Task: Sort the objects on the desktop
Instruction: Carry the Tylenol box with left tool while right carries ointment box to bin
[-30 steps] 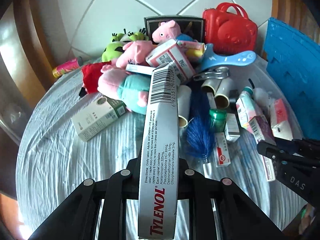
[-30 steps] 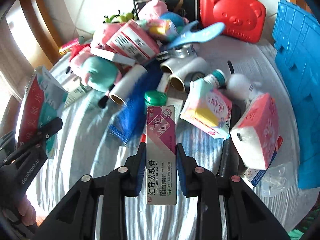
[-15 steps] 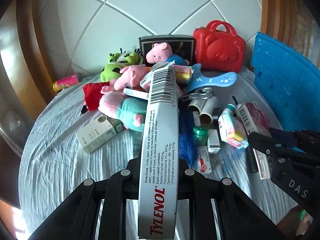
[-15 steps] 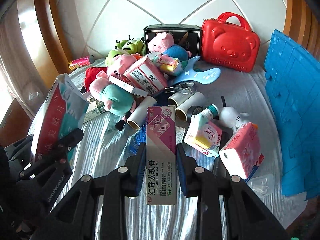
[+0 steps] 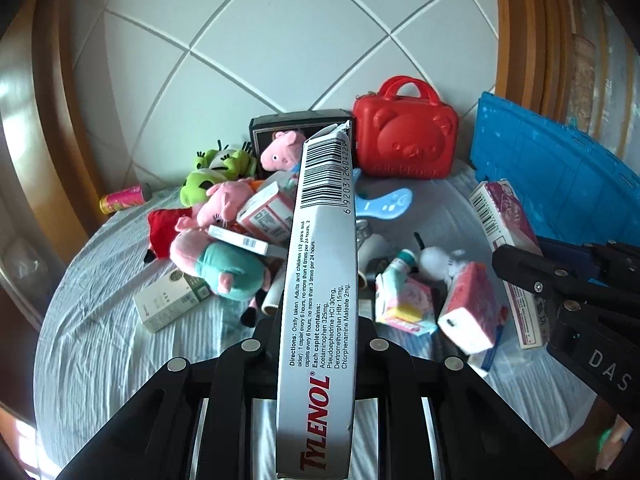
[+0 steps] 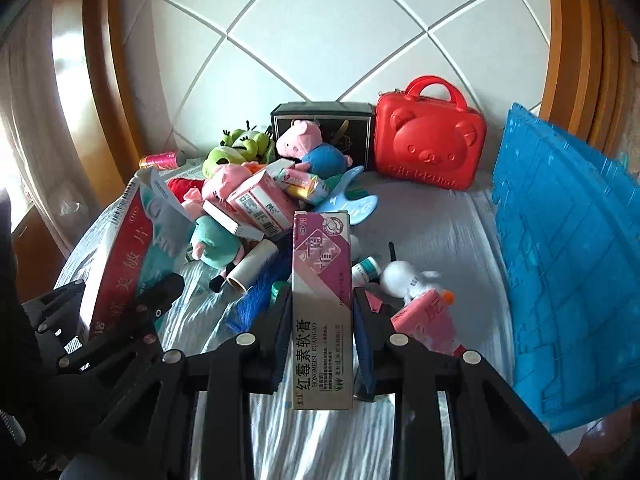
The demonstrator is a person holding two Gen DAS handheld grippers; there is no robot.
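Now, biggest to smallest:
Blue crate point(image 6: 568, 264): stands tilted at the table's right edge; a bump from an arm could tip it.
Pile point(image 5: 240, 240): toys and boxes all mixed; a low box could knock some off.
Tylenol box point(image 5: 320, 300): squeezed tight in the left gripper point(image 5: 316, 344), up over the table; it is long, so it could swing and slip.
Pink box point(image 6: 322, 304): squeezed tight in the right gripper point(image 6: 322, 344); it could hit the other box.

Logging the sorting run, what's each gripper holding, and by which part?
Left gripper: long grey Tylenol box, clamped mid-length. Right gripper: pink-and-white ointment box, clamped across its lower half.
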